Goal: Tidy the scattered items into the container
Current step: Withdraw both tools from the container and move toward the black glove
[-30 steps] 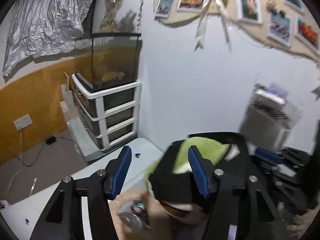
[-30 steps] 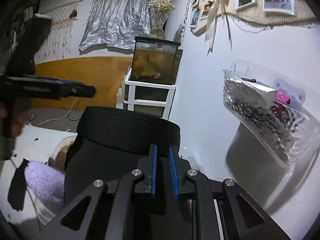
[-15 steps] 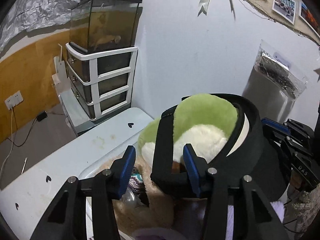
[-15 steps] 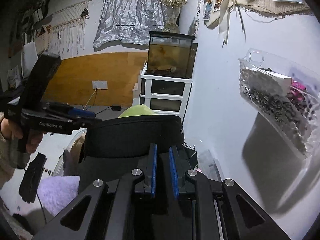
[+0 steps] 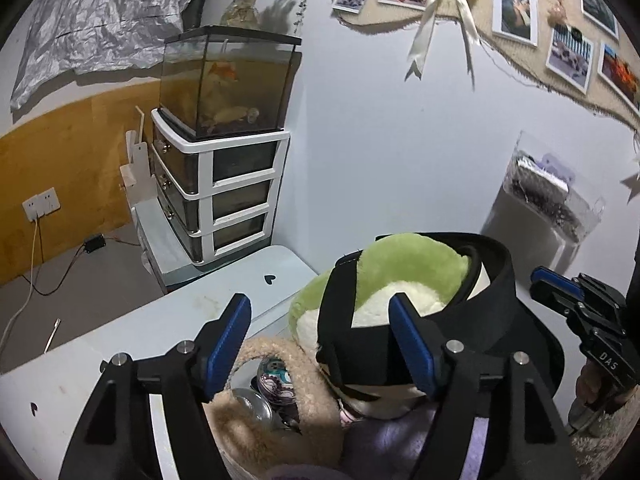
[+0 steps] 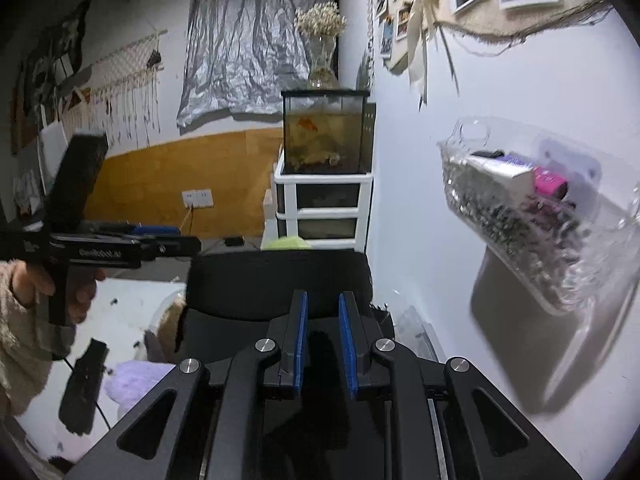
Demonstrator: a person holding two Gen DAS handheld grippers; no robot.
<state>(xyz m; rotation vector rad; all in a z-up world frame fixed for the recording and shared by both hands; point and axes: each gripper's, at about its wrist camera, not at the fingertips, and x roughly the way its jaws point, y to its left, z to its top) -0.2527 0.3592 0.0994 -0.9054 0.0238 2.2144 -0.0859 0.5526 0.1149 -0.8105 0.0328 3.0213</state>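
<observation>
In the left wrist view my left gripper (image 5: 320,332) is open and empty above the clear container (image 5: 160,436), which holds a beige fluffy bag (image 5: 276,432), a small round tin (image 5: 276,376), a purple plush (image 5: 384,440) and a green and white plush (image 5: 404,268). A black hat (image 5: 500,316) lies over the green plush. My right gripper (image 5: 556,284) shows at the right of it. In the right wrist view my right gripper (image 6: 323,312) has its jaws slightly apart, just behind the black hat (image 6: 276,284). The left gripper (image 6: 176,245) shows there at the left.
The container sits on a pale table (image 5: 120,344) against a white wall. A fish tank (image 5: 224,84) stands on a white drawer unit (image 5: 224,200) beyond the table. A clear wall pocket (image 6: 532,208) hangs at the right. A black remote-like object (image 6: 82,388) lies on the table.
My right gripper's jaws have parted slightly and let go of the black hat, which now rests over the green plush. My left gripper has tilted up and drawn back a little.
</observation>
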